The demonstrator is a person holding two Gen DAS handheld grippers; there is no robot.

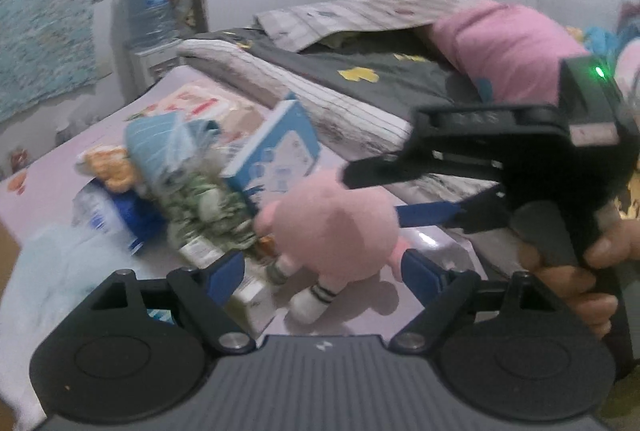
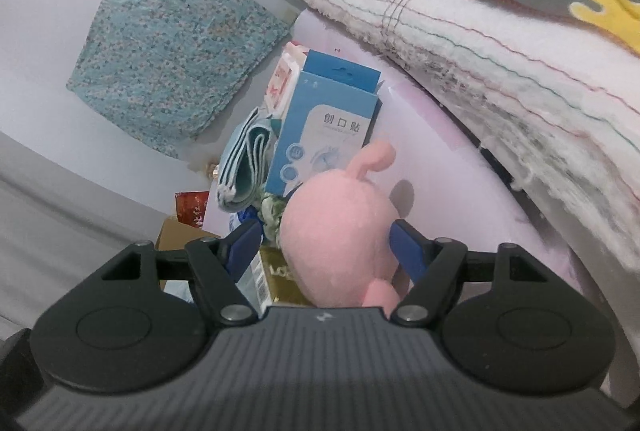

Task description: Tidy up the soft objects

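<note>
A pink plush toy (image 1: 332, 223) with white striped feet stands on the pale pink table (image 1: 52, 187). My left gripper (image 1: 324, 269) is open, its blue pads either side of the toy's lower body with a gap on the left. My right gripper (image 1: 374, 195) comes in from the right, held by a person's hand (image 1: 580, 271). In the right wrist view the plush (image 2: 336, 231) sits between the right gripper's (image 2: 326, 249) jaws. The right pad is against it and the left pad stands clear. A folded teal striped cloth (image 1: 160, 139) (image 2: 244, 159) lies behind.
A blue bandage box (image 1: 280, 151) (image 2: 324, 135) leans just behind the toy, amid a green-white bundle (image 1: 208, 207), an orange knitted piece (image 1: 108, 167) and packets. Stacked blankets (image 2: 520, 71) and a pink pillow (image 1: 504, 47) rise on the right. A gold box (image 2: 280, 283) lies under the gripper.
</note>
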